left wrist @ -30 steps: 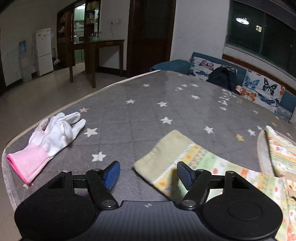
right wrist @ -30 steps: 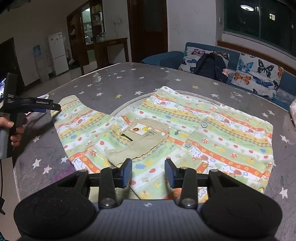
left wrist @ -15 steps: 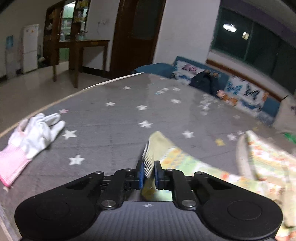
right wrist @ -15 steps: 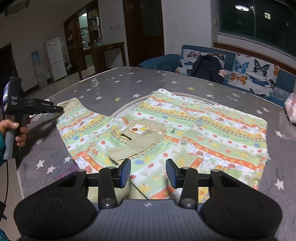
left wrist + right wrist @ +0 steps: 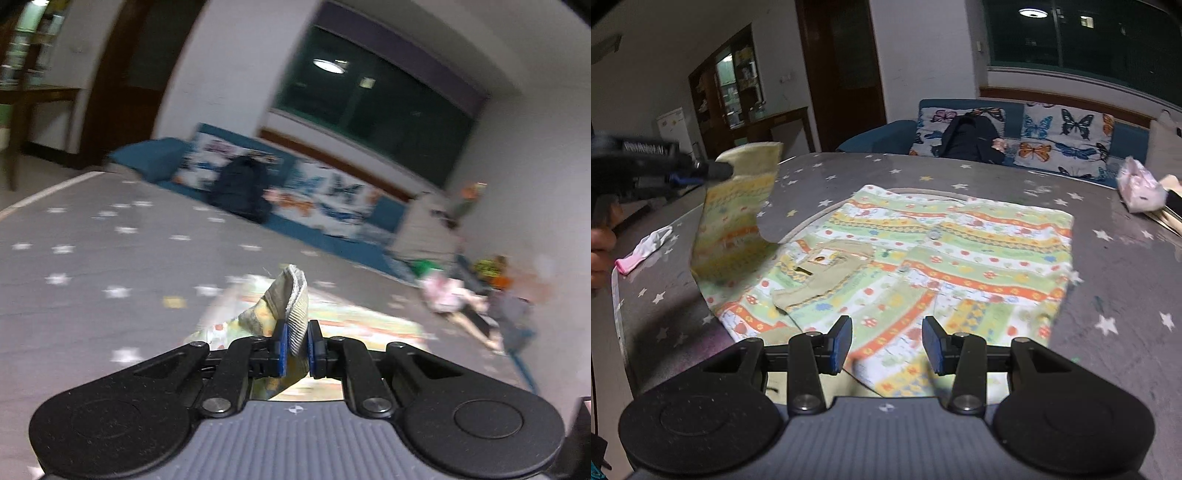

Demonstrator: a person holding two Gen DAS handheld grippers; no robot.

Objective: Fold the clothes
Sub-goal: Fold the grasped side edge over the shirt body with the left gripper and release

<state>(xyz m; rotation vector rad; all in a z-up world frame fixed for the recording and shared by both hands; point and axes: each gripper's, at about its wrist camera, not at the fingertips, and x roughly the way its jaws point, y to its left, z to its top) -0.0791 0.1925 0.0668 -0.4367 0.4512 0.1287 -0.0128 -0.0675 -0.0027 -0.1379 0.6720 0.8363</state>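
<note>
Left gripper [image 5: 295, 349], black with blue pads, clamped on the ribbed beige cuff [image 5: 293, 295] of the sleeve, lifted clear of the tabletop. In the right wrist view, same left gripper [image 5: 713, 170] at the left edge, sleeve [image 5: 735, 221] hanging from it as a tall panel, lower end joined to the child's striped pastel cotton shirt [image 5: 923, 258], which lies flat in the middle of the grey star-print table cover [image 5: 1108, 295]. Right gripper [image 5: 886, 341] poised above the shirt's near hem, jaws apart, nothing between the pads.

Step in hand, by the look of it: folding the left sleeve inward across the shirt front. Best done by carrying the cuff across toward the beige chest pocket [image 5: 820, 273], keeping the sleeve taut enough to crease at the shoulder seam, then lowering flat before release. Worth pinning the body with the free gripper if the cloth starts dragging.

Plenty of bare cover on all sides of the shirt. White glove with pink cuff [image 5: 646, 247] near the left table edge, well apart from the fold path. Pink bundle [image 5: 1139, 190] at the far right, also well clear.
</note>
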